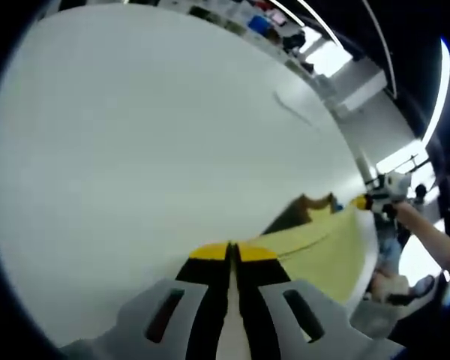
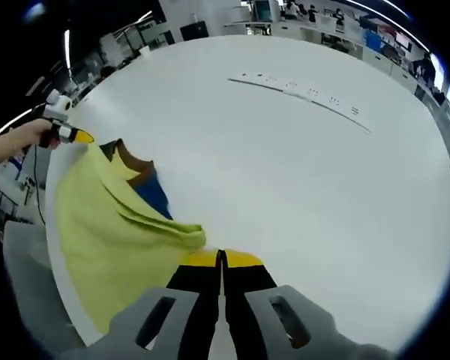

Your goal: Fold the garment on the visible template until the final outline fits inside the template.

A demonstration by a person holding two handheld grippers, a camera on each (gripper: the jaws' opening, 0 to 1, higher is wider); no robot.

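A broad white table [image 2: 300,172] is filling most of both views, with a dim office of desks and ceiling strip lights showing beyond its far edge.

In the right gripper view, the right gripper [image 2: 221,259] is rising from the bottom with its yellow-tipped black jaws pressed together, and a bunched corner of the pale yellow fabric garment [image 2: 112,232] is lying right at their left tip; whether they are pinching it cannot be told. The garment is stretching away left of the jaws, creased, showing a brown neckline and a blue panel beneath. At its far corner the left gripper [image 2: 81,136], held in a person's hand [image 2: 37,133], is touching the cloth.

In the left gripper view, the left gripper's jaws are likewise closed, with the yellow cloth starting just to their right and running off to the right gripper at the far end. Farther on, a thin line of small marks [image 2: 300,91] is crossing the table; too small to read.
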